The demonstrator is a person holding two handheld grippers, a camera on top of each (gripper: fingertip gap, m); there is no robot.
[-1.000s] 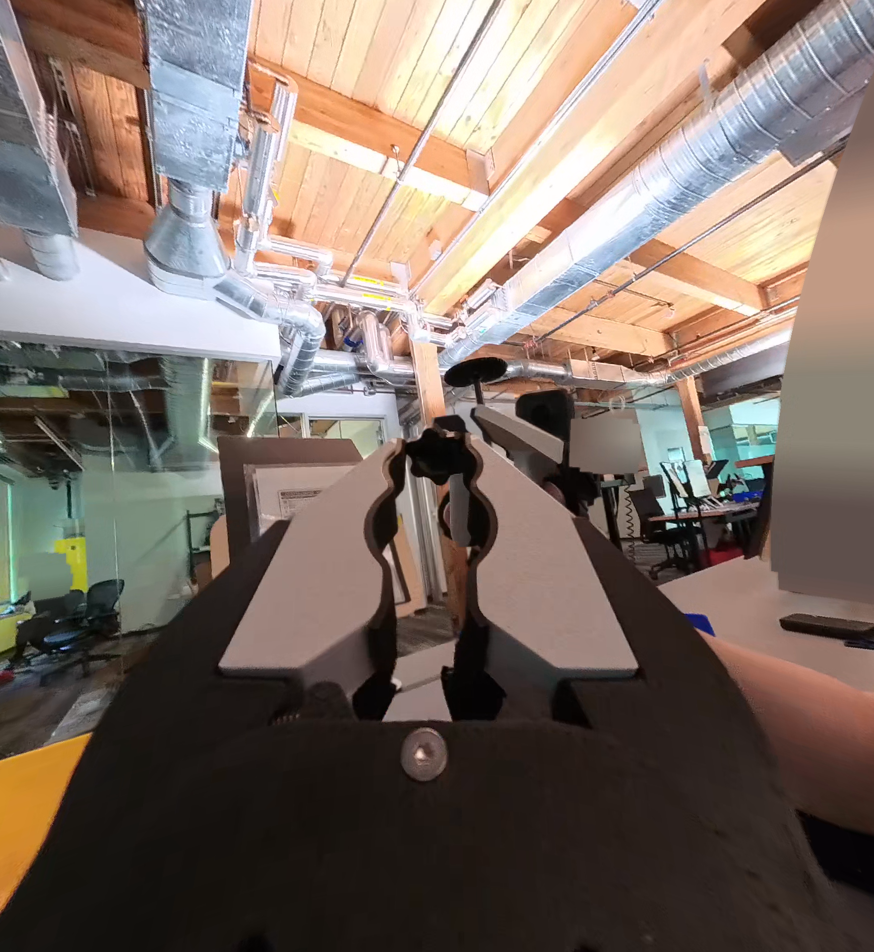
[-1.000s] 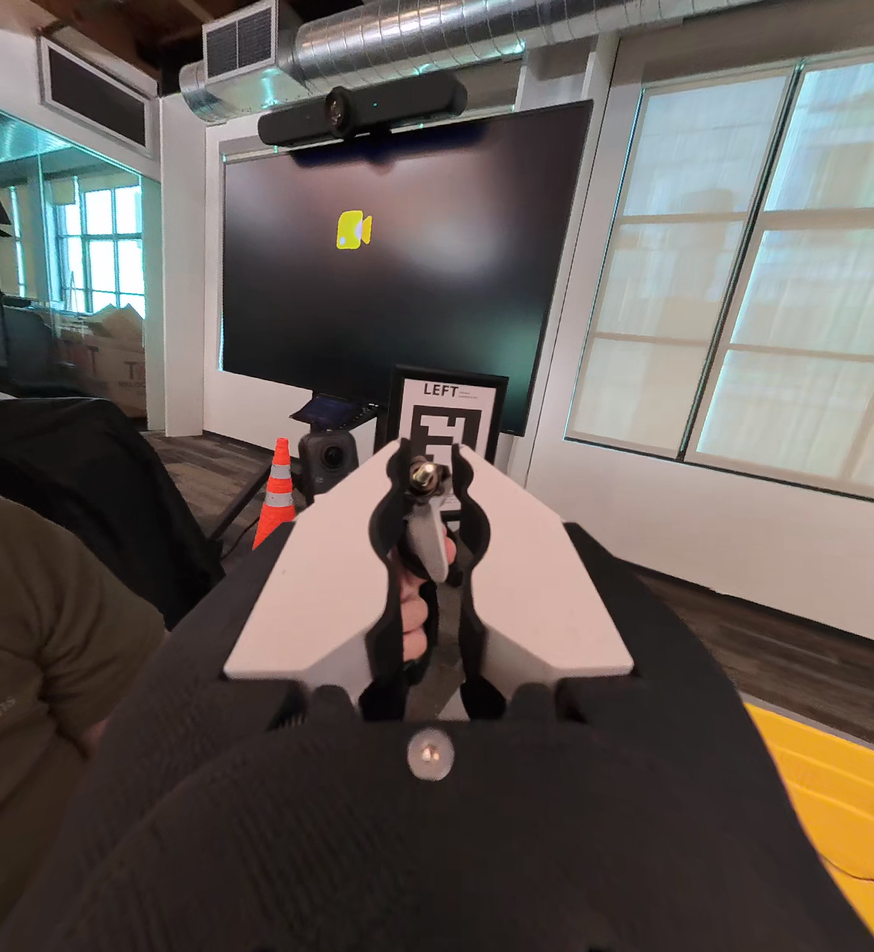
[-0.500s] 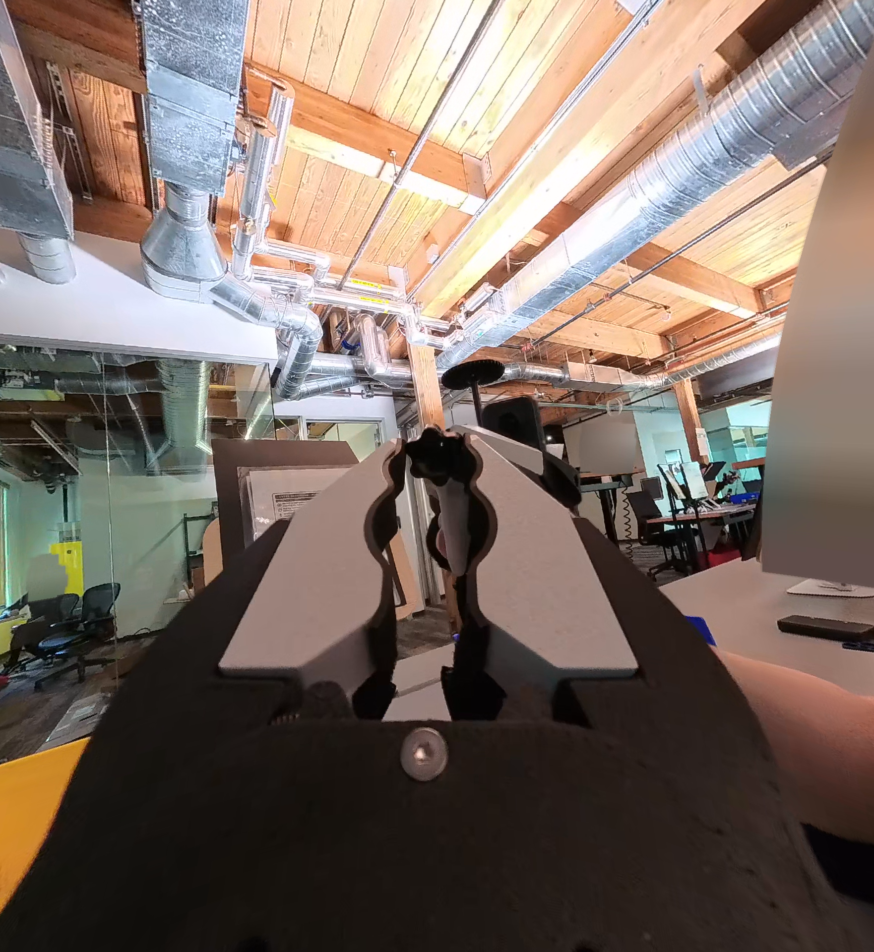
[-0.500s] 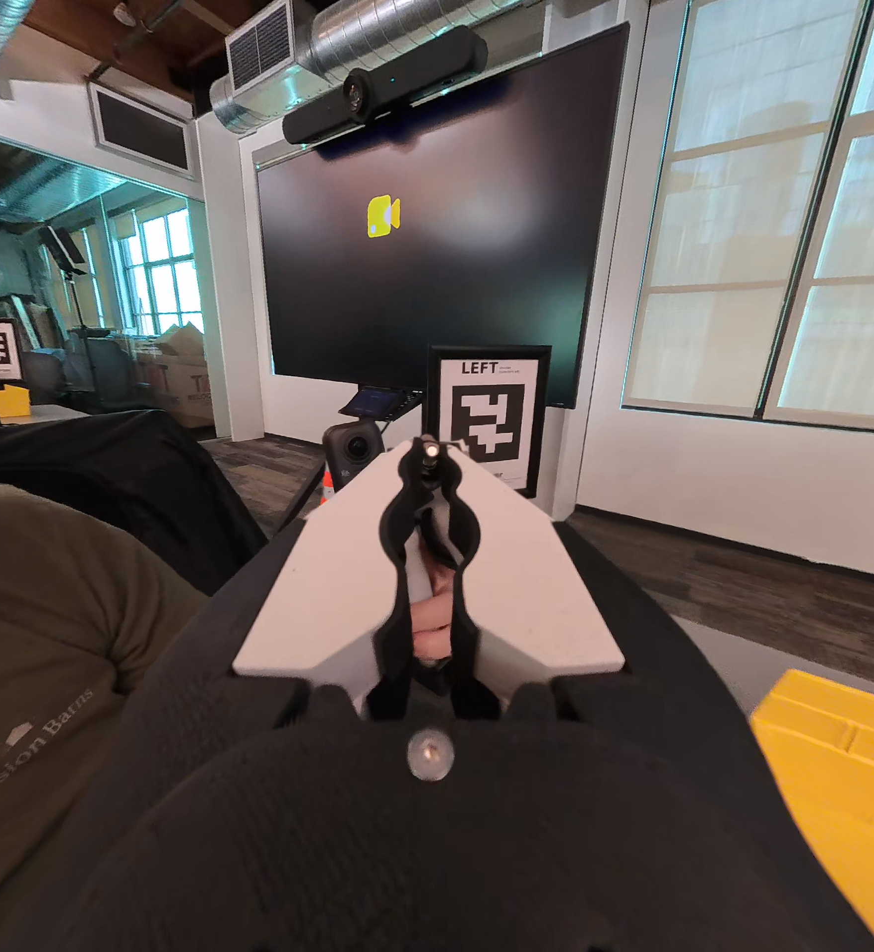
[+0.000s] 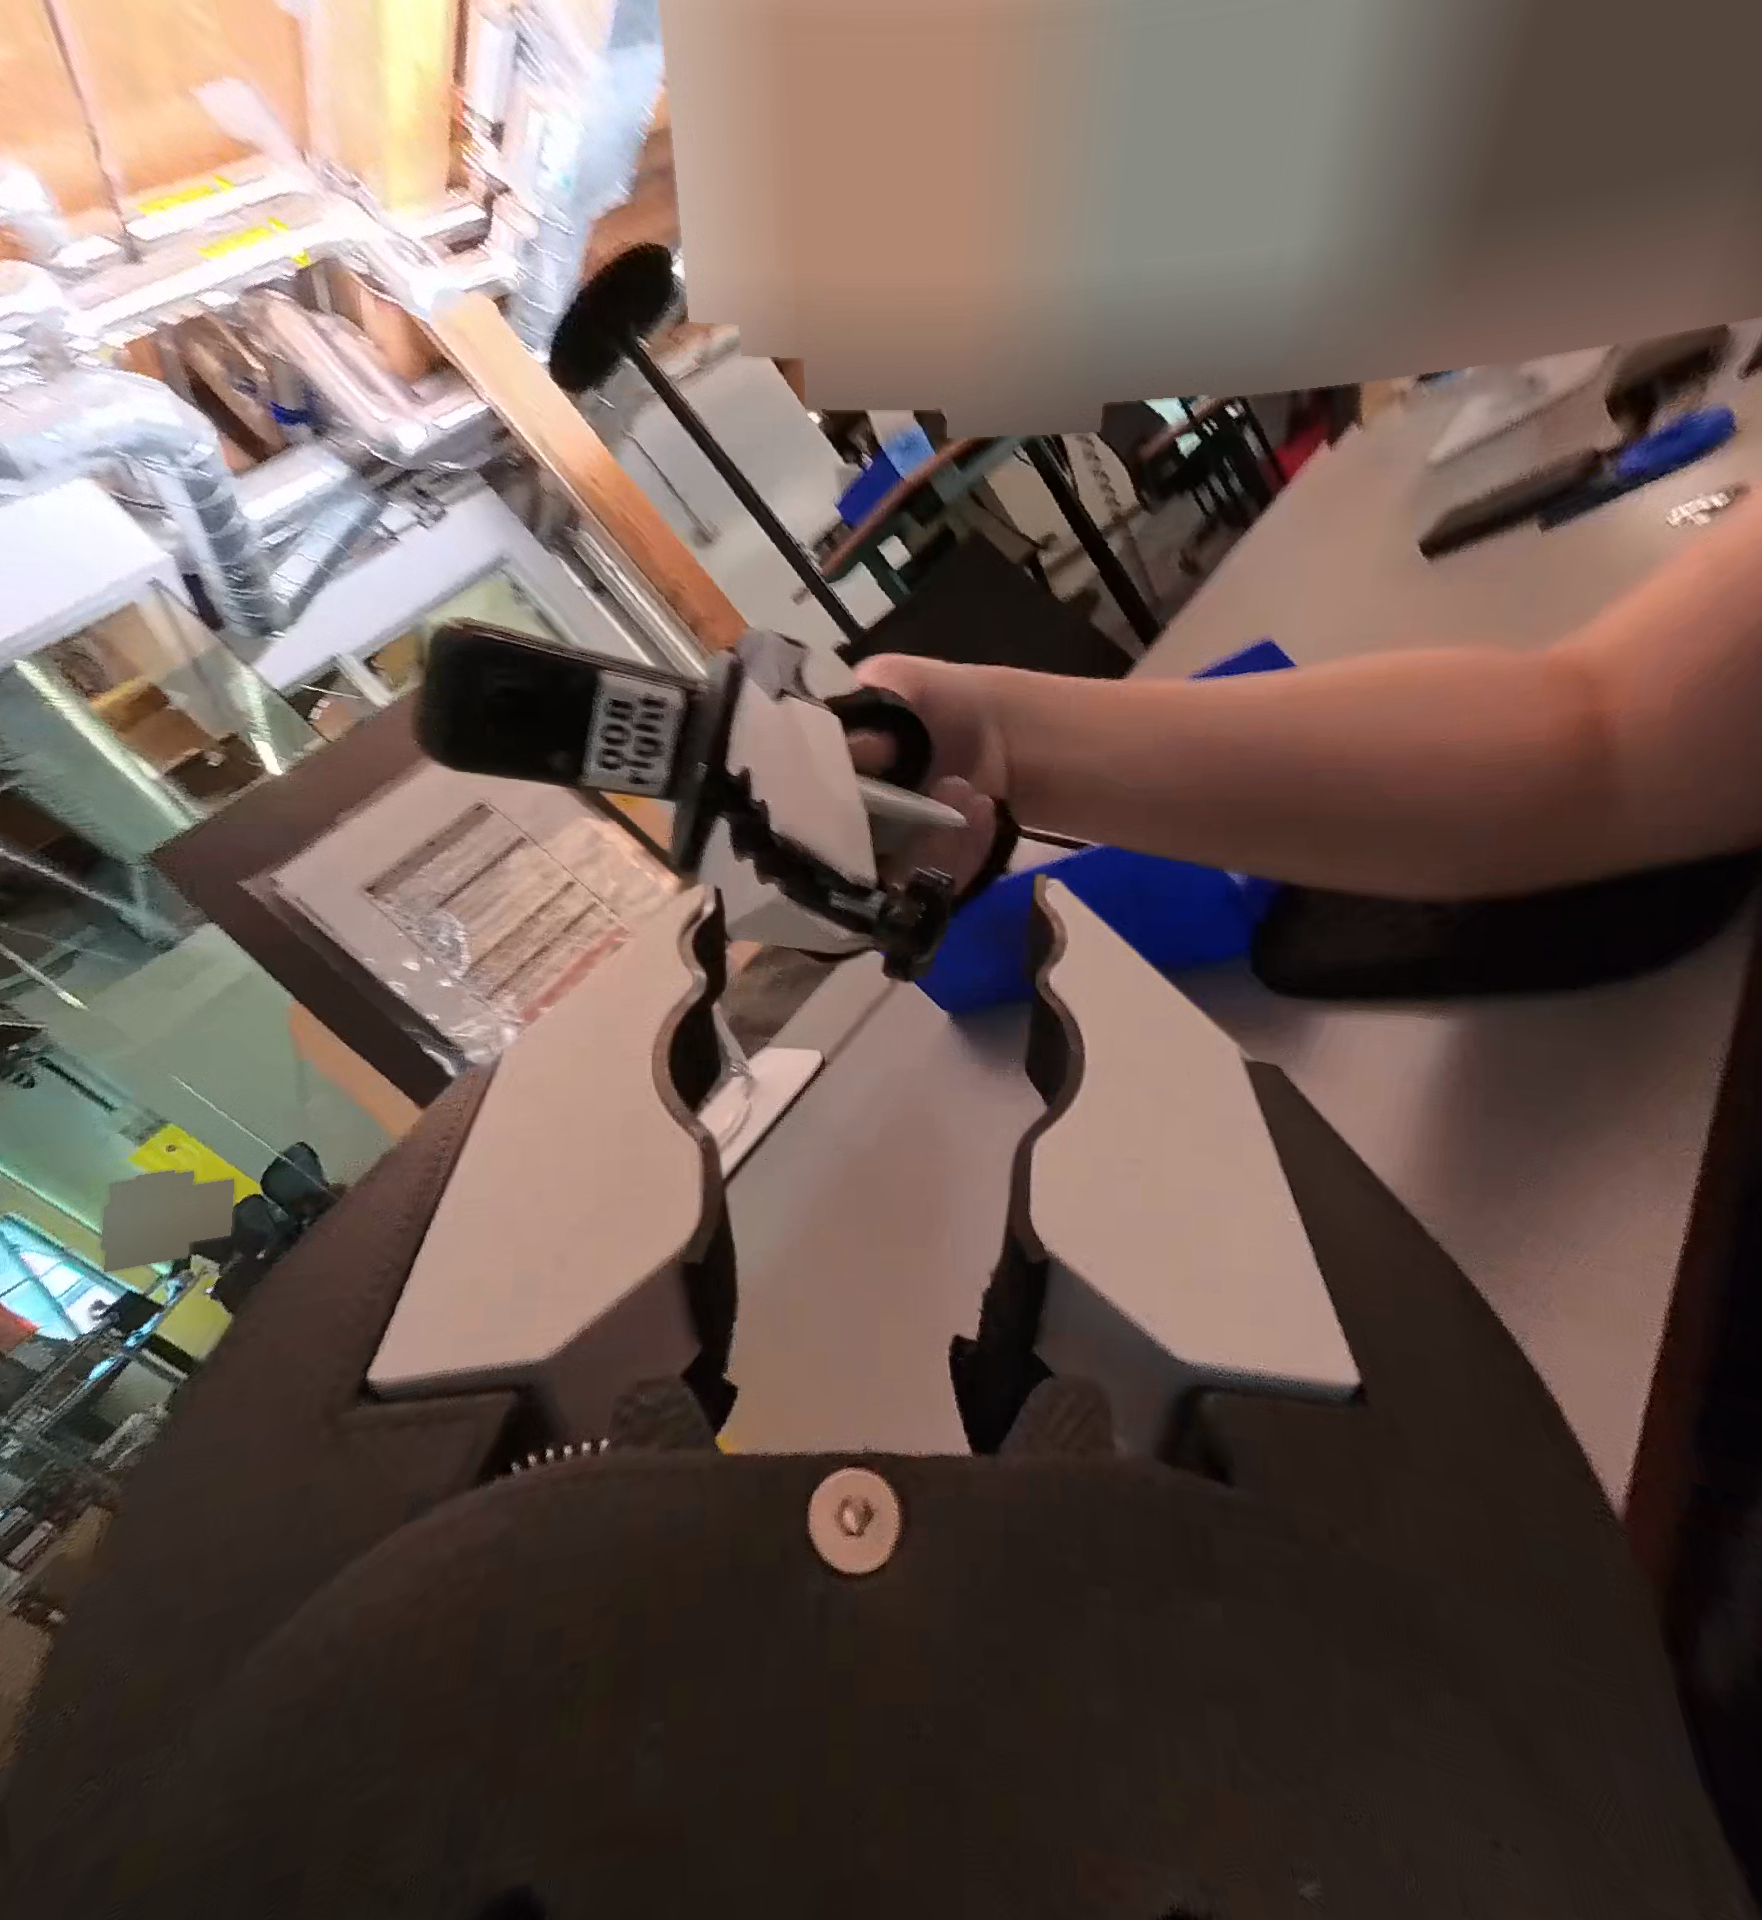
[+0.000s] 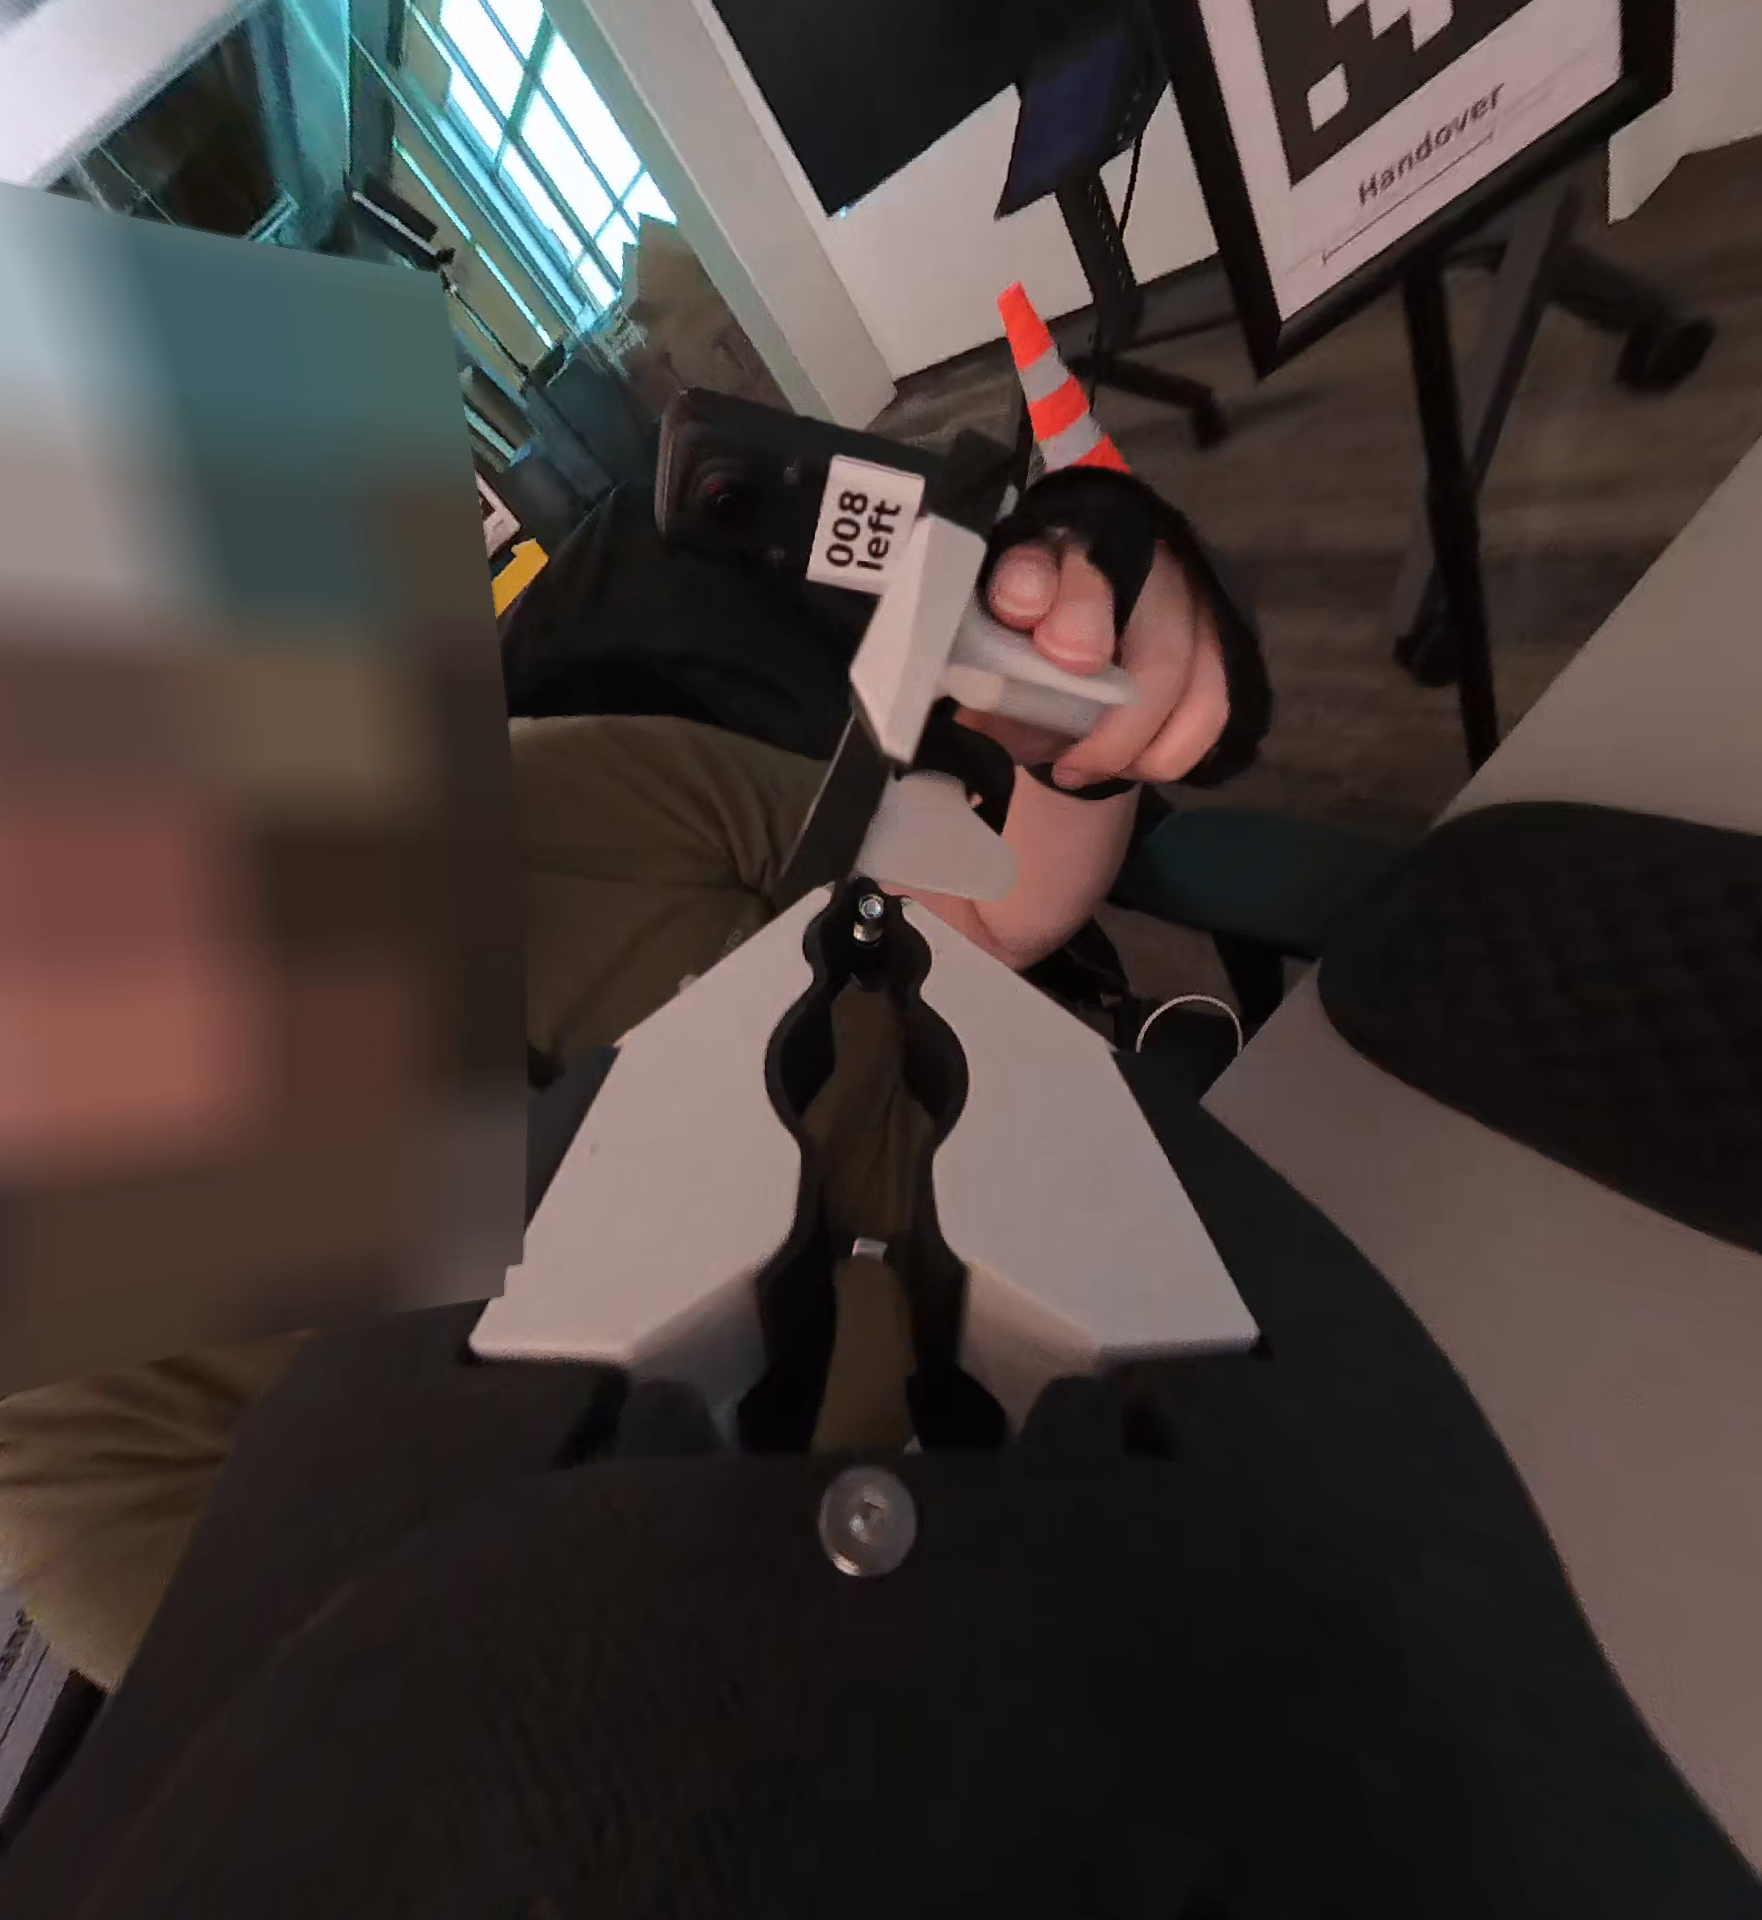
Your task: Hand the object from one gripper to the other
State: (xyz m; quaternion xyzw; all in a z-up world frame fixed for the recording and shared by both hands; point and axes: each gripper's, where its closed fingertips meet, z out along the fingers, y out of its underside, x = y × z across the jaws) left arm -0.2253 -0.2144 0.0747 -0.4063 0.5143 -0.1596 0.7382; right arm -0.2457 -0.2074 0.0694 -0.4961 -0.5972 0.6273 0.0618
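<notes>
The object is a small black knob with a silvery screw [image 6: 866, 920]. My right gripper [image 6: 864, 940] is shut on it at the very fingertips. In the left wrist view the same right gripper [image 5: 903, 925] comes in from the upper left, held by a hand, with the knob [image 5: 913, 914] at its tip. My left gripper [image 5: 872, 909] is open and empty, its jaws wide apart. The knob hangs just beyond and between its fingertips, touching neither. One grey finger [image 6: 934, 857] of the left gripper shows just past the knob in the right wrist view.
A grey table [image 5: 1376, 1122] lies below, with a blue bin [image 5: 1095, 920] on it. A bare forearm [image 5: 1376, 758] crosses the left wrist view. An orange cone [image 6: 1053, 395], a framed board on a stand [image 6: 1428, 156] and a black chair back [image 6: 1583, 1018] stand around. My left and right fingertips are right by each other.
My left gripper was shut on the knob and has opened and let it go. The right gripper keeps hold of it. Both views have swung downward and tilted.
</notes>
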